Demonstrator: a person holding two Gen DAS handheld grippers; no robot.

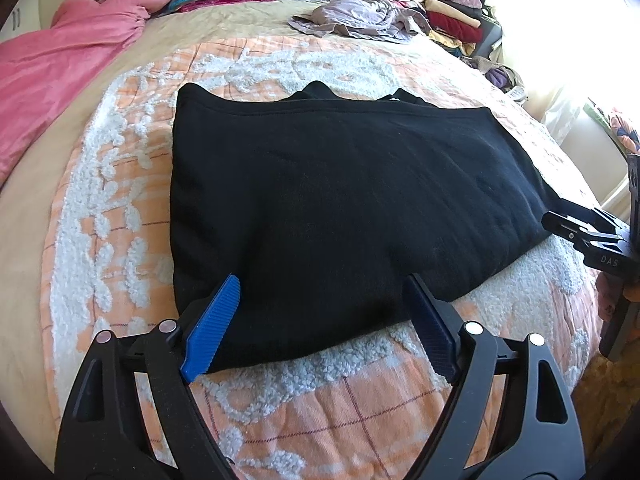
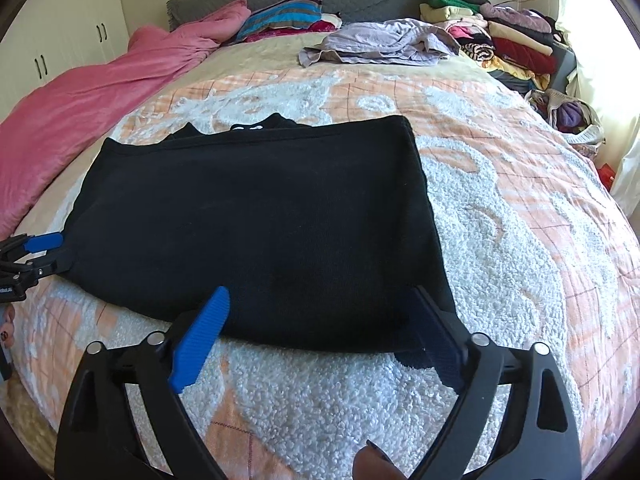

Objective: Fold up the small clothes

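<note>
Fold step, judged: black garment (image 1: 340, 200) lying flat, doubled, on bedspread (image 1: 280, 412). Left gripper (image 1: 320, 320) and right gripper (image 2: 324, 332) both spread wide, gripping nothing, poised at garment's near edge, one toward each near corner. Next, probably: pinch near edge, carry over toward far edge.

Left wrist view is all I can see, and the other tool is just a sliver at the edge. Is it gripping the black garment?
Observer: No. The right gripper is open, its fingers spread over the near edge of the black garment, not pinching it.
Operator: Is that edge tidy over there?
Observer: Not quite. A small flap of black cloth pokes out under it, beside the dark finger.
Operator: What's behind the pink blanket?
Observer: A white wardrobe with dark handles.
</note>
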